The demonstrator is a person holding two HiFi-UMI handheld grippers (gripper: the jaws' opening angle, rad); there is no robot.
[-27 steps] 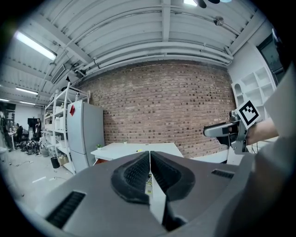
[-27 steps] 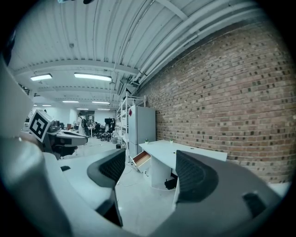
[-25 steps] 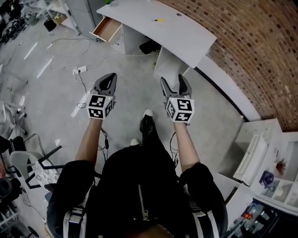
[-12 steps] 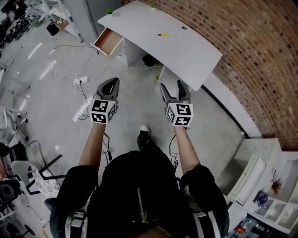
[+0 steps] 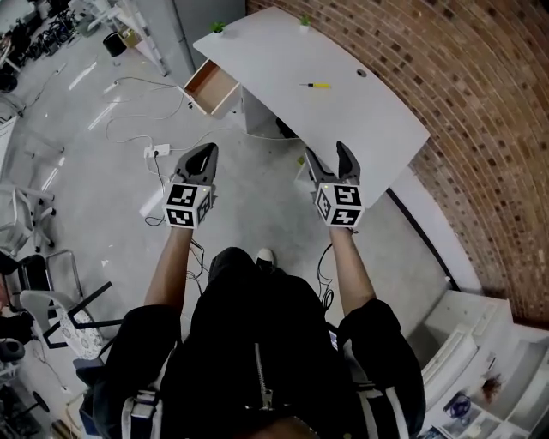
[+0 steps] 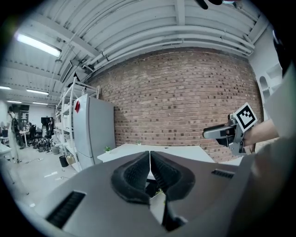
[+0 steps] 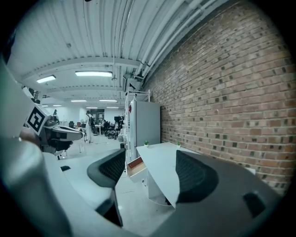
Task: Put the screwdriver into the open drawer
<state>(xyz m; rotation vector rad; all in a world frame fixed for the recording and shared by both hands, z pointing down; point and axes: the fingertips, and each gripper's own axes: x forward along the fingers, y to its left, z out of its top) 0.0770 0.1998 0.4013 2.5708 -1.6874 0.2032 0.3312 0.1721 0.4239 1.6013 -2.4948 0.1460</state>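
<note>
Screwdriver [image 5: 318,85] is lying flat on the white table [image 5: 283,51], untouched. Its long axis runs across the top, yellow handle on the brick wall [image 5: 480,103] side and the thin dark end toward the drawer side. It sits out ahead of the right gripper [image 5: 329,160] and well apart from it, with nothing touching it.

That right gripper hangs in the air above the floor [image 5: 249,180], jaws spread wide and nothing held between them. Its own view looks through the gap at the table edge and the pulled-out drawer [image 5: 212,87] beyond.

Over to the left gripper [image 5: 204,154]: jaws pressed together, pads meeting along their length, nothing pinched in there. It is level with the right one and well apart from it, also over the floor. The open drawer, wooden inside, juts from the table's left end, ahead of this gripper and well off from it.

Two small potted plants [image 5: 217,27] stand on the table's far edge, beyond both grippers.
</note>
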